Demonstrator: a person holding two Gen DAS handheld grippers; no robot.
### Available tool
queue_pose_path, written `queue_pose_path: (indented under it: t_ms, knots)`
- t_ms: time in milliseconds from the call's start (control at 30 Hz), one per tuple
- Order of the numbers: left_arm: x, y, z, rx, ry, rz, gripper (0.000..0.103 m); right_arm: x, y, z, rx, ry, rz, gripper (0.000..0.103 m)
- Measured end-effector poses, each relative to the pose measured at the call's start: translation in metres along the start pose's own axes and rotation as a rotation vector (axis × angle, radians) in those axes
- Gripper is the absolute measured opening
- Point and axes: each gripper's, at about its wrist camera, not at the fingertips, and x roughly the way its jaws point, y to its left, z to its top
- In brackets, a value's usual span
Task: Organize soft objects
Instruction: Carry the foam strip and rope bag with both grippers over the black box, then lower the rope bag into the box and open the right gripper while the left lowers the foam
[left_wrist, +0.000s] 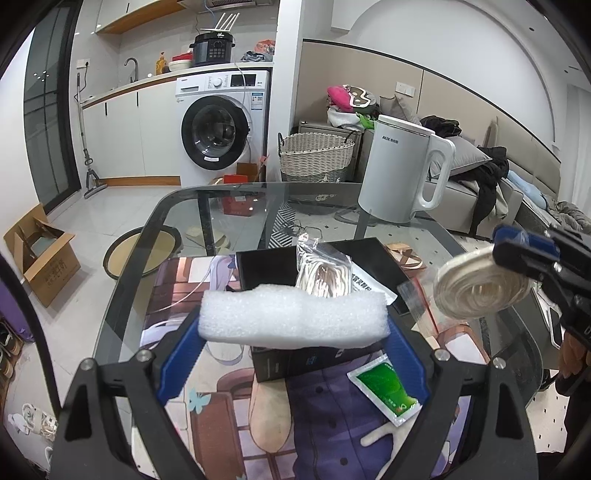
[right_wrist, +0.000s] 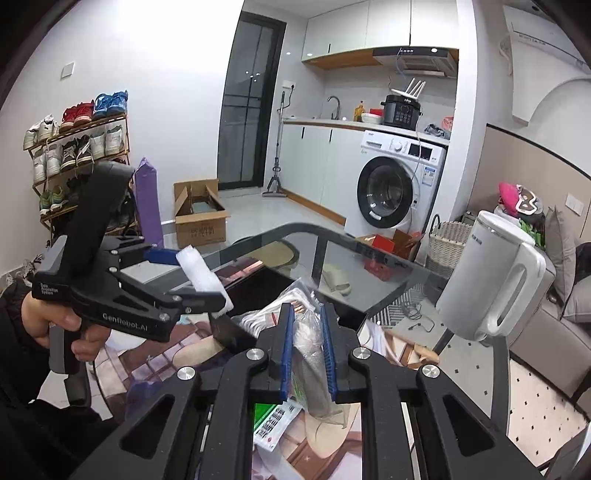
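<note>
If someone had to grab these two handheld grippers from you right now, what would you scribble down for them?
Left gripper: shut on the white foam block, held above the table.
Right gripper: shut on the bagged coil of cord, also in the air.
On the glass table: a black box with another bagged bundle resting in it, and a green sachet on the printed mat.
Done: both soft items picked up.
Left: set them down, probably in the box; the sachet is untouched.

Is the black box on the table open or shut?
Open: the black box sits lidless, its dark inside exposed, with a clear bag of cable resting over its edge.
</note>
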Motion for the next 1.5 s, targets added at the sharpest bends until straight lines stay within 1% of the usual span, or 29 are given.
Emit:
queue_pose_path:
  t_ms: [267,433,733,867,900,933,1167,1367,1500]
  knots:
    - [0.017,0.001,0.007,0.011,0.005,-0.003,0.09,0.01,-0.007,0.02,-0.002,-0.034,-0.036,0.014]
    - [0.031,0.002,0.011,0.014,0.019,-0.007,0.09,0.029,-0.011,0.029,0.0,-0.025,-0.013,0.014]
    - [0.038,0.013,0.012,0.001,0.024,0.012,0.09,0.074,-0.009,0.033,0.0,0.03,0.114,0.014]
    - [0.041,0.017,0.011,-0.005,0.033,0.018,0.09,0.107,-0.012,0.026,0.026,0.101,0.158,0.014]
    - [0.042,0.017,0.01,-0.005,0.035,0.017,0.09,0.115,-0.013,0.023,0.03,0.118,0.152,0.014]
    - [0.043,0.017,0.009,-0.004,0.037,0.018,0.09,0.127,-0.016,0.019,0.042,0.153,0.157,0.014]
    - [0.053,0.014,0.007,0.0,0.053,0.011,0.09,0.166,-0.023,0.001,0.056,0.239,0.12,0.014]
    - [0.06,0.012,0.009,0.001,0.06,0.003,0.09,0.183,-0.014,-0.009,-0.043,0.293,0.083,0.014]
    - [0.062,0.009,0.009,0.006,0.065,0.001,0.09,0.192,-0.013,-0.012,-0.053,0.297,0.066,0.015]
